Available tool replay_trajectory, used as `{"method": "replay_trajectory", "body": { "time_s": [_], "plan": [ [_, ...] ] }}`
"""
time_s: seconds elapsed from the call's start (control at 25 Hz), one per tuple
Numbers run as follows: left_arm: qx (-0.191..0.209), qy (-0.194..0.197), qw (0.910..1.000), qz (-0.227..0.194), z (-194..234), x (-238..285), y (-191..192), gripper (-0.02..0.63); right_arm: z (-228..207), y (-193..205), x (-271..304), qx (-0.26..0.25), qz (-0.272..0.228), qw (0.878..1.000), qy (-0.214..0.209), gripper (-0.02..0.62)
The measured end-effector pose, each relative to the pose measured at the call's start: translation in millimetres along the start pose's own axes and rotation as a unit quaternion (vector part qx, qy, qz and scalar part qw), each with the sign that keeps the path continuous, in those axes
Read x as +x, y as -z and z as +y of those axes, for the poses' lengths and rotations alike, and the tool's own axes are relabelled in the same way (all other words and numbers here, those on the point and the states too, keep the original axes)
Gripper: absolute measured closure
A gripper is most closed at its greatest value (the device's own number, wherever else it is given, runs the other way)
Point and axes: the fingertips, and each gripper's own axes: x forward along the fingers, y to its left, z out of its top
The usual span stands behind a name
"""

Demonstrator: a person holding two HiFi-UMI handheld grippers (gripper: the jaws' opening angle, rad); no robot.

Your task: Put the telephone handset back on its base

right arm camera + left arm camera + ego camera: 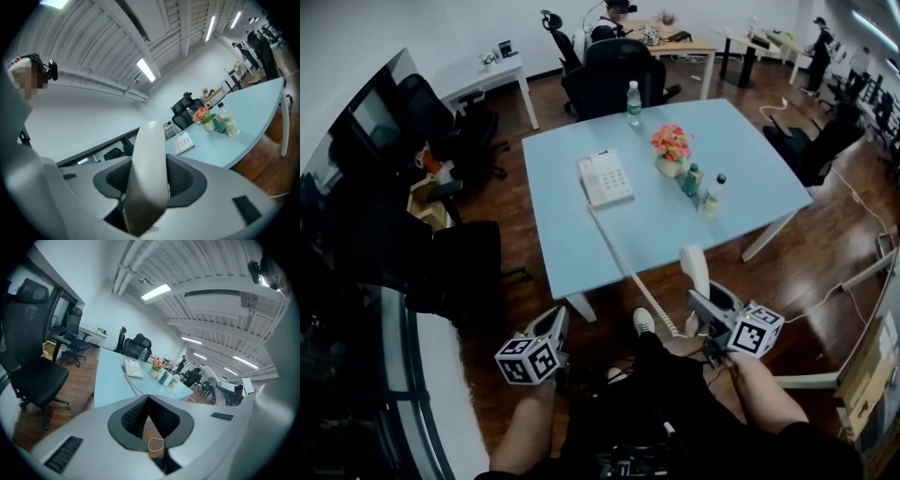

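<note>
The white telephone base point(605, 178) sits on the light blue table point(750, 159), left of its middle. A coiled cord point(630, 277) runs from it over the near edge to the white handset point(695, 270). The handset stands upright in the air just off the table's near corner, with my right gripper point(703, 305) shut on its lower part. In the right gripper view the handset point(147, 173) fills the gap between the pads, and the base point(184, 142) lies beyond. My left gripper point(551, 330) hangs low at the left, shut and empty, pointing toward the table point(110, 380).
On the table stand a pot of flowers point(671, 150), a water bottle point(634, 103) at the far edge and two small bottles point(703, 187). Black office chairs point(614, 70) stand behind the table and at its left point(459, 262). People are at desks at the back.
</note>
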Motion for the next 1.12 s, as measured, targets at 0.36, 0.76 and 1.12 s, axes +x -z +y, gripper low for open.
{"method": "replay_trajectory", "body": {
  "time_s": [0.36, 0.76, 1.12],
  "plan": [
    [-0.007, -0.019, 0.9998, 0.001, 16, 7, -11, 0.606, -10, -8, 33, 0.001, 0.014, 1.000, -0.016, 0.362],
    [-0.020, -0.047, 0.9985, -0.019, 44, 30, -47, 0.606, -22, -35, 103, -0.006, 0.041, 0.998, -0.041, 0.362],
    [-0.031, -0.076, 0.9963, -0.024, 73, 67, -75, 0.606, -55, -56, 188, 0.000, 0.069, 0.995, -0.071, 0.362]
  ]
}}
